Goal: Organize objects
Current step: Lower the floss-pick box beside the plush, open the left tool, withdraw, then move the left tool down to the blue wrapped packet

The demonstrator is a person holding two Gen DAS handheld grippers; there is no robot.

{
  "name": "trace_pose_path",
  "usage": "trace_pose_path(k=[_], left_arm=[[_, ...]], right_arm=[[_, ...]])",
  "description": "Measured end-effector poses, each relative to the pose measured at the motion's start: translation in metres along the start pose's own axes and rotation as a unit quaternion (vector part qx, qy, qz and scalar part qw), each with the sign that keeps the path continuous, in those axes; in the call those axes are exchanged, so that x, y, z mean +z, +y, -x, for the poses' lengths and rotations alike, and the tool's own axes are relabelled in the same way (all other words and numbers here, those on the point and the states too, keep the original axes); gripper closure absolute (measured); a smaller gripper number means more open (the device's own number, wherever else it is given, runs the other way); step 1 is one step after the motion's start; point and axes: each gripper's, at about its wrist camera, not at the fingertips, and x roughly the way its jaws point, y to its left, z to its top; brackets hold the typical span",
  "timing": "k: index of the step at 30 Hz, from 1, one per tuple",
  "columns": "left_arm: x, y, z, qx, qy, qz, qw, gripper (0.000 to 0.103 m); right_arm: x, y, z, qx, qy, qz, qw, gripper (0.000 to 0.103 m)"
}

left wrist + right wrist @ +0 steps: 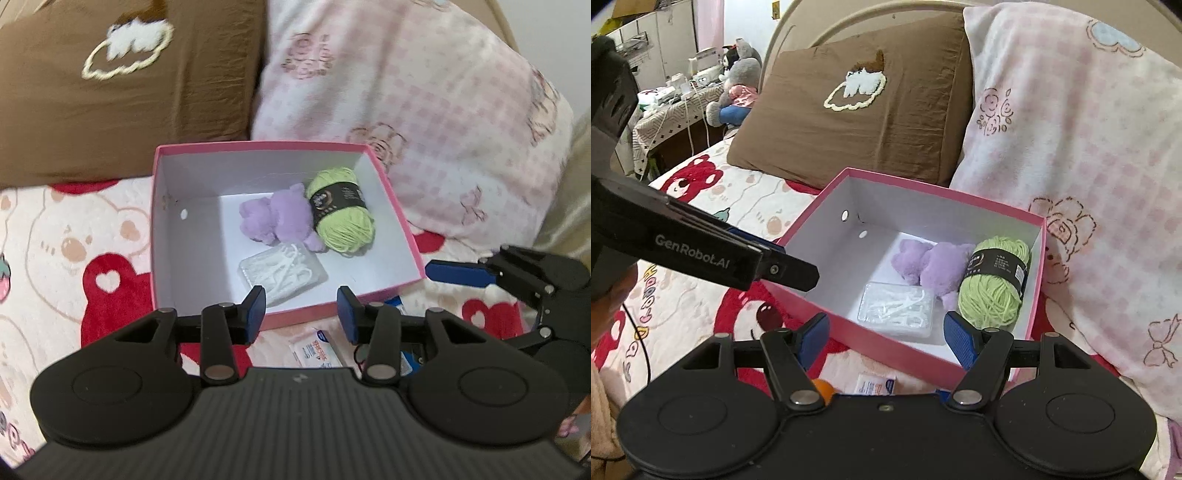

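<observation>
A pink box (391, 199) with a white inside lies open on the bed (48, 236). In it lie a purple plush toy (277, 219), a green yarn ball (341, 210) and a clear case of white floss picks (282, 275). The box (905, 354) also shows in the right wrist view with the plush (931, 264), yarn (995, 282) and case (897, 308). My left gripper (301, 314) is open and empty at the box's near edge. My right gripper (884, 341) is open and empty at the box's near wall. A white packet (314, 352) lies under the left gripper.
A brown pillow (864, 110) and a pink checked blanket (1082, 155) stand behind the box. An orange ball (823, 389) and the white packet (875, 384) lie by the right gripper. A cluttered side table with a grey plush (738, 81) stands far left.
</observation>
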Motion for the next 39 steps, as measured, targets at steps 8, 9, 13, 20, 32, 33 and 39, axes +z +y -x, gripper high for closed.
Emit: trace_pose_path(k=[8, 9, 13, 20, 32, 33, 39], left_arm=[[-0.006, -0.021, 0.017, 0.001, 0.005, -0.029, 0.9996, 0.057], [-0.006, -0.024, 0.020, 0.000, 0.006, -0.033, 0.9994, 0.056], [-0.011, -0.036, 0.028, -0.014, 0.012, -0.044, 0.9989, 0.053], [-0.020, -0.060, 0.030, -0.008, 0.019, -0.078, 0.9967, 0.043], [-0.037, -0.095, 0.008, -0.028, 0.051, -0.107, 0.9926, 0.038], [-0.039, -0.098, 0.005, -0.031, 0.054, -0.108, 0.9921, 0.038], [-0.049, -0.106, -0.013, -0.041, 0.065, -0.103, 0.9917, 0.038]], right_arm=[[-0.010, 0.007, 0.025, 0.002, -0.003, 0.027, 1.000, 0.029], [-0.012, 0.007, 0.029, 0.002, -0.005, 0.030, 1.000, 0.029], [-0.017, 0.007, 0.044, 0.004, -0.008, 0.035, 0.999, 0.027], [-0.037, -0.003, 0.060, -0.008, -0.009, 0.040, 0.999, 0.018], [-0.073, -0.024, 0.075, -0.006, -0.003, 0.027, 1.000, 0.018], [-0.075, -0.025, 0.076, -0.005, -0.003, 0.027, 1.000, 0.018], [-0.088, -0.031, 0.080, 0.001, 0.000, 0.024, 1.000, 0.018]])
